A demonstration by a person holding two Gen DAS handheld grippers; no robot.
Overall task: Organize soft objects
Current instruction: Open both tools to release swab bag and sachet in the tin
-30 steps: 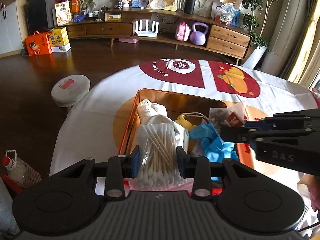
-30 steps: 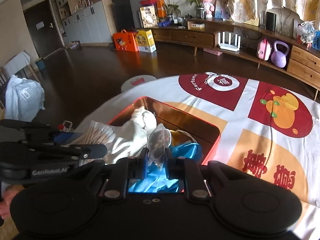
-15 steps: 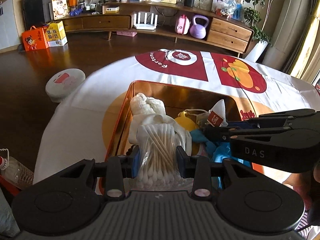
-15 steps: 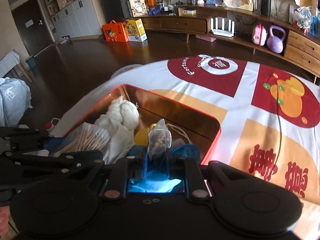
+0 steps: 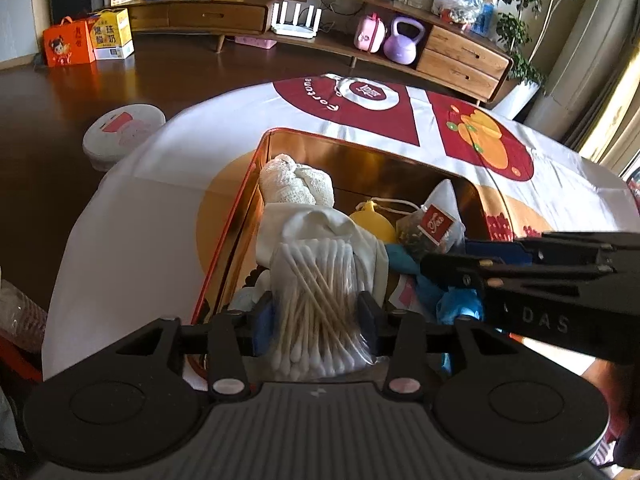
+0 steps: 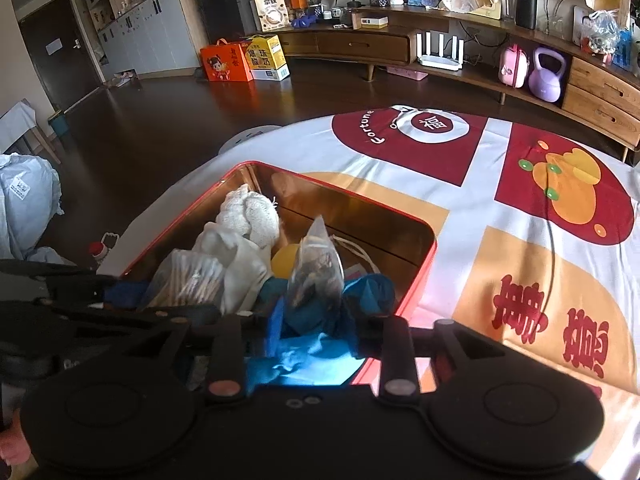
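Cotton swab bag (image 5: pixel 316 304) between left gripper (image 5: pixel 316 320) pads

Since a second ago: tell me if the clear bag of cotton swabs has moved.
Yes. The clear bag of cotton swabs, between the opening left gripper jaws, has sunk lower into the red metal tin, against its rim.

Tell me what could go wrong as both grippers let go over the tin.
1. The left gripper is opening with the cotton swab bag between its jaws; the bag sits atop the white cloth heap and may slide.
2. The right gripper is opening around the tea bag pouch, standing upright on the blue gloves; it may topple.
3. The grippers sit close together over the tin and could knock each other.
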